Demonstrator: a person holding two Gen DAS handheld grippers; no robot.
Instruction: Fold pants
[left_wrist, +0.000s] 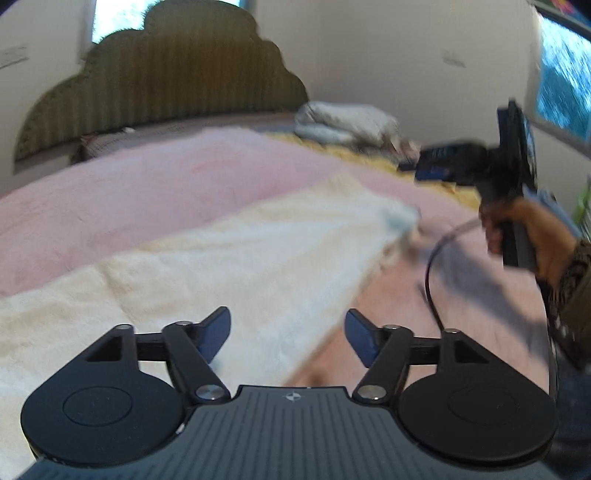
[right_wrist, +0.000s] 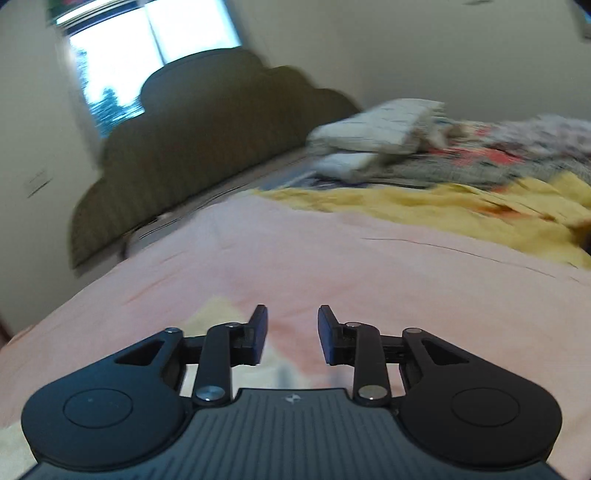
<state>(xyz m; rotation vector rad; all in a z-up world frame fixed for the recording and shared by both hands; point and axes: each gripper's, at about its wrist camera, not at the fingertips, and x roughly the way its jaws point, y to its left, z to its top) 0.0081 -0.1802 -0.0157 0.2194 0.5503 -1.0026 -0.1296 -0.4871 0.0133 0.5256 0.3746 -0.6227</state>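
Bare pink sheet (right_wrist: 332, 258) ahead; pillows (right_wrist: 376, 129) crowd the far corner.

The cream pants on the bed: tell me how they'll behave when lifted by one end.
The pants look fluffy and soft, so they will probably droop and sag, not hold shape. Lying flat on the pink blanket, their fuzzy cloth may cling and drag. Likely light, and easy for the open left gripper to pinch.

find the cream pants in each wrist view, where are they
Left wrist: cream pants run from lower left to centre right across the pink blanket.
Right wrist: only a cream patch shows, low and left of centre, just left of the tool's left finger.
Shared landmark: scalloped headboard.
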